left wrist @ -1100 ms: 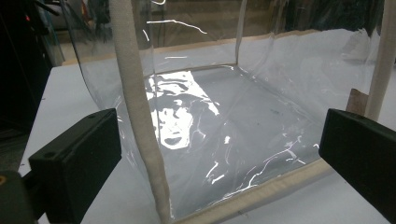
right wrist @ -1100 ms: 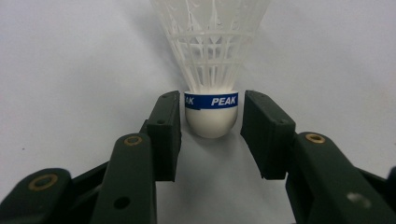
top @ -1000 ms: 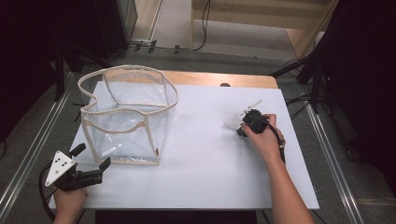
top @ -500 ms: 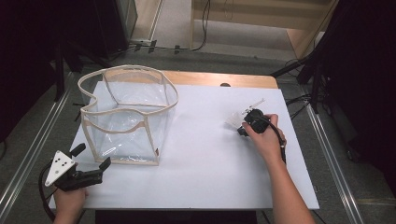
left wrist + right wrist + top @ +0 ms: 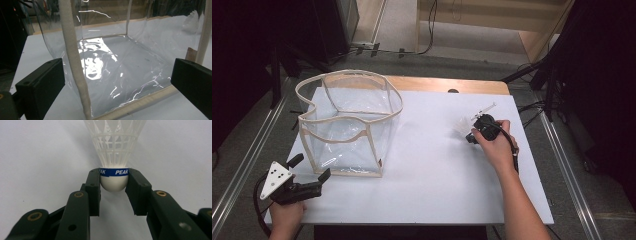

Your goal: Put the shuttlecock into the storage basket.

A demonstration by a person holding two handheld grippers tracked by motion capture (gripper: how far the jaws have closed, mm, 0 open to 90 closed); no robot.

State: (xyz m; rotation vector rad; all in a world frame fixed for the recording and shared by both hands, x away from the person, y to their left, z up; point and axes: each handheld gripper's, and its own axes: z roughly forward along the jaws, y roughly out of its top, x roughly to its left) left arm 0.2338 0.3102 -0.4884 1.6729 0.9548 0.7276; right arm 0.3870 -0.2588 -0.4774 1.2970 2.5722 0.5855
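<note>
Shuttlecock (image 5: 114,157): white plastic, blue band reading "PEAK" around its rounded cork. It sits toward the right edge of the desk (image 5: 432,190), nearer the far side, skirt pointing away from the right gripper (image 5: 114,185). That gripper's jaws clamp the cork from both sides at the band; from above, the right hand (image 5: 496,147) wraps the gripper (image 5: 477,132) and the skirt (image 5: 460,125) shows pale just beyond it.

Bag (image 5: 348,122): clear plastic, cream fabric trim, standing open on the left half of the desk, well apart from the shuttlecock.

Left gripper (image 5: 310,175): at the near left corner, held by the left hand (image 5: 286,216), jaws spread wide, nothing between them, facing the bag's near wall (image 5: 120,75) at close range.
</note>
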